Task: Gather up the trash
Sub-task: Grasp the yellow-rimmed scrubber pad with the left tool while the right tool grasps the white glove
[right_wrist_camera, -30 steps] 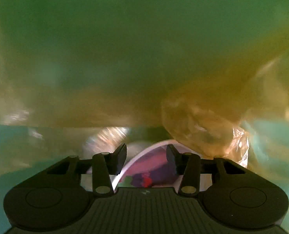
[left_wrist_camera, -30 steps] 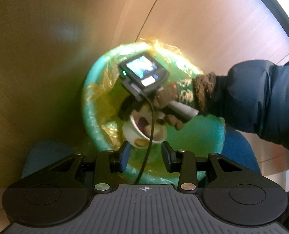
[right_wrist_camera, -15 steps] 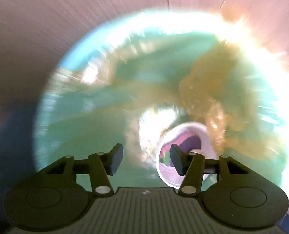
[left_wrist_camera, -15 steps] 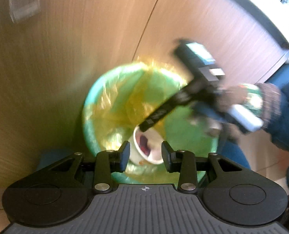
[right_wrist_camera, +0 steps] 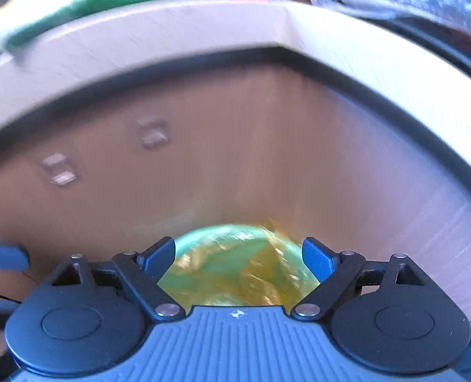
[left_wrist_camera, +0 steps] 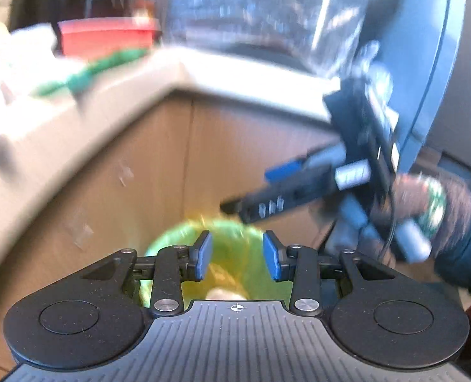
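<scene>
A green trash bin lined with a yellow bag stands on the floor below both grippers; it also shows in the right wrist view. A pale cup lies inside it, mostly hidden behind my left gripper's body. My left gripper is open and empty above the bin. My right gripper is wide open and empty, raised above the bin; in the left wrist view it hangs at the right, held by a gloved hand.
A wooden cabinet front rises behind the bin under a pale countertop. On the counter are a red box and a green wrapper. A blue chair back stands at the right.
The right gripper released the cup into the bin, opened wider and lifted out. Both grippers rose and tilted up, so the counter came into view.
</scene>
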A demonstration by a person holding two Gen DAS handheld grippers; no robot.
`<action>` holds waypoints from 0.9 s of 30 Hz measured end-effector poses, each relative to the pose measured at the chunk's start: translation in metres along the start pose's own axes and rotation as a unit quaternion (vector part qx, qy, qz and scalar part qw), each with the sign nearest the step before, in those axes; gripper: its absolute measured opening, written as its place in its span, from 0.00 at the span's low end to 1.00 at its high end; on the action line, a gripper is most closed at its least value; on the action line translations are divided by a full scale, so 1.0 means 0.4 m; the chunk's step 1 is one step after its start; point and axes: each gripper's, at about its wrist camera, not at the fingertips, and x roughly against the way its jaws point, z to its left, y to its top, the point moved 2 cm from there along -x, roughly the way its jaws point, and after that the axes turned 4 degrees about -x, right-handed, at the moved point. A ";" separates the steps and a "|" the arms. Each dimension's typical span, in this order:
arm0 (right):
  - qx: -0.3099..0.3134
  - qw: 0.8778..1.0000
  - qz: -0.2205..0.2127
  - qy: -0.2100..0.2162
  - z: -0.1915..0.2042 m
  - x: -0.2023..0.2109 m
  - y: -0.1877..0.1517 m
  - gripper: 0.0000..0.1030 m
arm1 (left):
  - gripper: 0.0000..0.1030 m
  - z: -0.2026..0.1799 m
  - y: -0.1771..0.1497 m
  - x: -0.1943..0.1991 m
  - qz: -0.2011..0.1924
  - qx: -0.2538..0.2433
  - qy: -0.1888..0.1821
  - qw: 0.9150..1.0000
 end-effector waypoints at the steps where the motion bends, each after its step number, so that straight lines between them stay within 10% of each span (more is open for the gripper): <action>1: 0.002 1.000 -0.013 0.003 0.021 0.009 -0.002 0.85 | 0.39 0.005 0.015 0.041 -0.017 -0.004 0.010 1.000; 10: 0.032 0.979 -0.181 0.087 0.202 0.205 0.159 0.85 | 0.39 0.170 0.169 0.363 -0.086 0.005 0.191 0.978; 15: 0.025 0.970 -0.190 0.149 0.289 0.239 0.249 0.85 | 0.39 0.303 0.262 0.374 -0.093 0.053 0.173 0.979; 18: 0.025 0.969 -0.191 0.152 0.327 0.260 0.272 0.85 | 0.42 0.320 0.300 0.292 -0.050 -0.019 0.177 0.983; 20: 0.023 0.970 -0.188 0.152 0.336 0.231 0.247 0.85 | 0.42 0.302 0.298 0.210 0.000 -0.107 0.217 0.970; 23: 0.027 0.973 -0.187 0.136 0.325 0.219 0.224 0.85 | 0.42 0.290 0.275 0.126 0.037 -0.217 0.311 0.924; 27: 0.033 0.975 -0.174 0.132 0.297 0.205 0.177 0.85 | 0.42 0.362 0.282 0.081 0.044 -0.201 0.306 0.929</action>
